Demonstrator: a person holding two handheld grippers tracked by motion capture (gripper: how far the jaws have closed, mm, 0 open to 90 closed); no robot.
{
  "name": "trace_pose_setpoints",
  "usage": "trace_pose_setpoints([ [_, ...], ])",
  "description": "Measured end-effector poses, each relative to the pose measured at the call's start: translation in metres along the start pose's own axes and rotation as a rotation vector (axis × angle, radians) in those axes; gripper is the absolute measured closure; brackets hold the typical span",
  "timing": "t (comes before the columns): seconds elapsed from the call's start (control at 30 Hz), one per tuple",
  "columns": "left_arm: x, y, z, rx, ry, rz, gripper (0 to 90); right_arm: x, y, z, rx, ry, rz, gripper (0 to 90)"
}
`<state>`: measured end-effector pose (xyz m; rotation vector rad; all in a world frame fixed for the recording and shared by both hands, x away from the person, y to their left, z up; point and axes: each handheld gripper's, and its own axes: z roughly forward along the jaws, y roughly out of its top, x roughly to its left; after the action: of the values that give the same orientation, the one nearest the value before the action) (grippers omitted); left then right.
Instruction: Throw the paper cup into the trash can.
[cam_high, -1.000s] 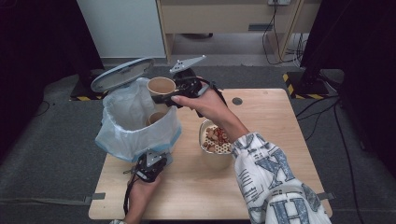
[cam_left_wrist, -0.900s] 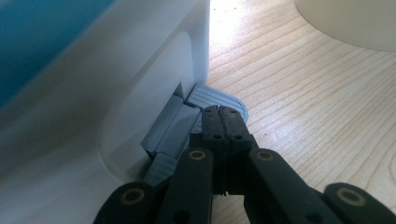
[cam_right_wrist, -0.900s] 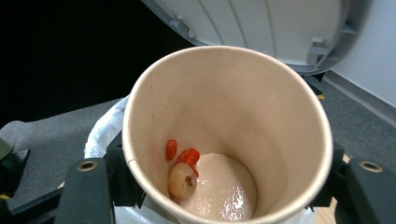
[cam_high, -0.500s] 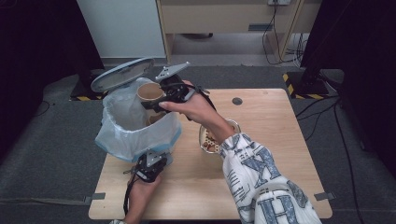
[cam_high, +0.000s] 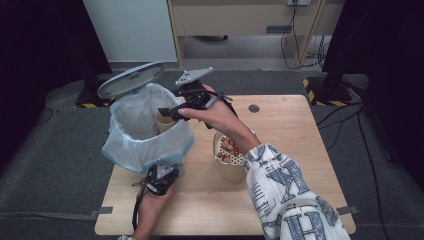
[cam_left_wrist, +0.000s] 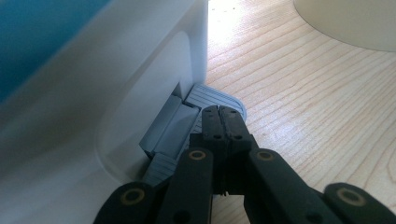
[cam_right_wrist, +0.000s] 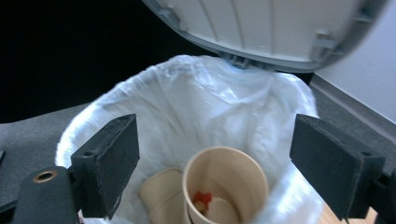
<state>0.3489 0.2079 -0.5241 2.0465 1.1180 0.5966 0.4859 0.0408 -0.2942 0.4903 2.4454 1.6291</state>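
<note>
The paper cup (cam_high: 165, 121) has just been let go: a second ago it was carried above the rim, clamped in the right gripper (cam_high: 172, 111), and now it is seen down inside the white liner of the pedal bin (cam_high: 131, 150). In the right gripper view the jaws have just been opening and stand wide apart, with nothing pressed between the pads; the cup (cam_right_wrist: 226, 186) sits below them in the bag, upright or nearly so, with a few scraps of food at its bottom and another cup (cam_right_wrist: 161, 196) lying beside it.

The bin lid (cam_high: 131, 78) is held up throughout. That is owed to the left gripper (cam_high: 159, 181), whose jaws are closed together, tip to tip, and pressed down on the grey pedal (cam_left_wrist: 219, 100) at the foot of the bin; nothing is gripped between them, the pedal is simply pushed.

So the drop appears done. A second cup holding nuts or snack bits (cam_high: 229, 156) is left standing on the worktop (cam_high: 300, 150), just beside the bin and under the right forearm. It is judged the likely next candidate, and the pedal would have to be kept down for it.
</note>
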Motion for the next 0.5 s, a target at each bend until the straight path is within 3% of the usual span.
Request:
trace_pose_setpoints([
  [0.5,0.0,0.0,0.0,0.0,0.0,0.0,89.3,-0.02,-0.014,-0.03,-0.005,-0.064,0.03,15.3],
])
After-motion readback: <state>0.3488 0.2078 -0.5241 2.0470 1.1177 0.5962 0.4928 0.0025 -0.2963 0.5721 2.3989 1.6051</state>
